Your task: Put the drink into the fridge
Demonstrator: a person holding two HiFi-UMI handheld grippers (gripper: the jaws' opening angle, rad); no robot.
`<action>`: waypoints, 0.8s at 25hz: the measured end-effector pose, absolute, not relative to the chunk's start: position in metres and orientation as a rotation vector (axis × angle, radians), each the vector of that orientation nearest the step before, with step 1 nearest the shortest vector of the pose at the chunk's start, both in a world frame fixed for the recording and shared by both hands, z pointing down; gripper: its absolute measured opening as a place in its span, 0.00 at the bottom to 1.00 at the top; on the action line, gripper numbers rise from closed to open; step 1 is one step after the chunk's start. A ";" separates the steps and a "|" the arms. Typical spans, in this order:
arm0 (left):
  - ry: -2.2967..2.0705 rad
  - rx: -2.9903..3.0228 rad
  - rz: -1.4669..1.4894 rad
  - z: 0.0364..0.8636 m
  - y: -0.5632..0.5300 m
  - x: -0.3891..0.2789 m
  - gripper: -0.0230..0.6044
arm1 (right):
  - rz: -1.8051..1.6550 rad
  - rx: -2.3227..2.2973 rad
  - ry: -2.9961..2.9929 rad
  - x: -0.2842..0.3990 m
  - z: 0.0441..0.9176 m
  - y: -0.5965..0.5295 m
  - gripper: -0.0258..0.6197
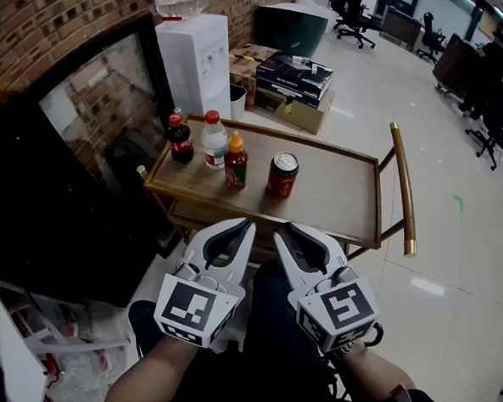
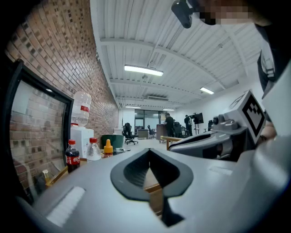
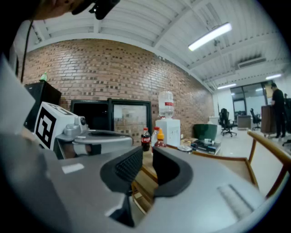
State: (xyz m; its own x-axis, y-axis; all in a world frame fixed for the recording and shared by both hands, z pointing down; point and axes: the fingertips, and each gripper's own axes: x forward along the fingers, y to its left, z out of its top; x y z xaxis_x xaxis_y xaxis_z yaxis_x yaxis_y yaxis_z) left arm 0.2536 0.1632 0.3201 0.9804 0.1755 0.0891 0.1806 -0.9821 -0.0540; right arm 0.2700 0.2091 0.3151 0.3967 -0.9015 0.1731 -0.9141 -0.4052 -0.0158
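forearms and two tongs fill the near edge, held side by side and aimed at a wooden cart. left gripper has its jaws closed tip to tip on nothing. right gripper keeps a narrow gap, also with nothing in it.

crumpled plastic bags lie on the floor at the person's left. the black fridge stands left of the cart, its glass front just beside the cart's left end. behind the cart there's a white water dispenser, a cardboard box and a stack of black flat boxes. office chairs are well beyond, across the open floor. a yellowish handle bar runs along the cart's right side. nothing stands between the tongs and the cart top.

count: two tongs, one cart, four drinks. one cola bottle, one clear bottle with a red cap, one orange-capped bottle and one red can, all upright.

the can is nearest the tongs, straight ahead of the right gripper's tips but apart from them. the three bottles cluster farther off, toward the cart's corner by the fridge. neither tong touches any drink.
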 end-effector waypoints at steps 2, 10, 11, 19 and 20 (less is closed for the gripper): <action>-0.288 -3.070 -0.124 0.316 0.166 0.266 0.04 | 0.267 2.572 -1.654 0.283 0.321 0.207 0.16; -0.308 -3.087 -0.141 0.318 0.161 0.308 0.04 | 0.327 2.621 -1.568 0.339 0.336 0.198 0.39; -0.320 -3.088 -0.144 0.320 0.162 0.312 0.04 | 0.338 2.621 -1.561 0.344 0.337 0.196 0.40; -0.362 -3.047 -0.177 0.329 0.149 0.334 0.09 | 0.386 2.610 -1.508 0.382 0.353 0.167 0.54; -0.362 -3.045 -0.178 0.329 0.147 0.335 0.09 | 0.396 2.613 -1.493 0.388 0.355 0.164 0.56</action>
